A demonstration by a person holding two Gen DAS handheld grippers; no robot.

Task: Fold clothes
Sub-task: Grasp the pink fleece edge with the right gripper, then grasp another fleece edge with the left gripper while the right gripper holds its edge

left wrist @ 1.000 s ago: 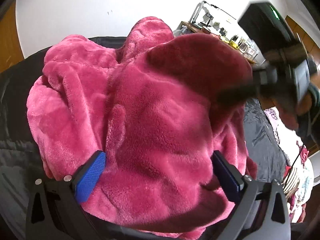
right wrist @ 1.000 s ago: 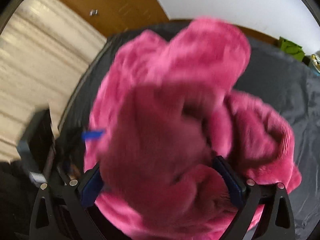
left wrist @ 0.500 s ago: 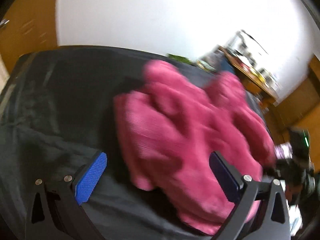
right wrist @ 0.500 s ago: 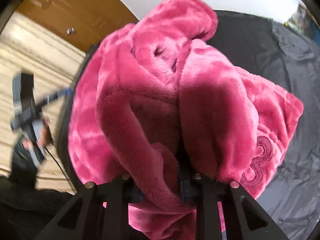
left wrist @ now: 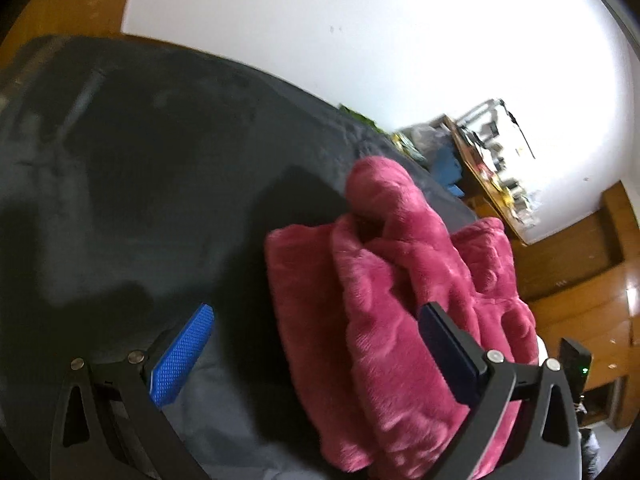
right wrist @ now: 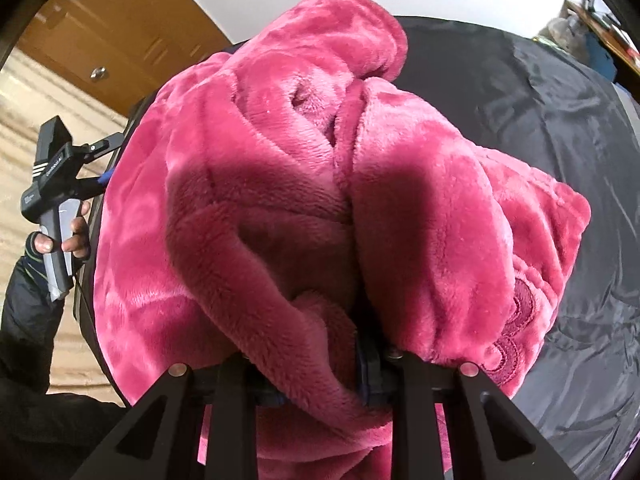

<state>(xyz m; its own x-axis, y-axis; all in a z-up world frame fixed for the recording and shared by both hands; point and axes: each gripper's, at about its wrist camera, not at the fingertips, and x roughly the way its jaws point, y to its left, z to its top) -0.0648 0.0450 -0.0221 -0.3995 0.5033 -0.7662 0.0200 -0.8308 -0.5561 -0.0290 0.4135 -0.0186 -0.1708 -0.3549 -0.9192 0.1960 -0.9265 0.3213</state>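
While the pink robe [right wrist: 304,152] is bunched on the dark bed [right wrist: 560,128], a fold is clamped in the R claw [right wrist: 320,384]. The L claw [left wrist: 316,356] is held wide apart, w/ nothing gripped.
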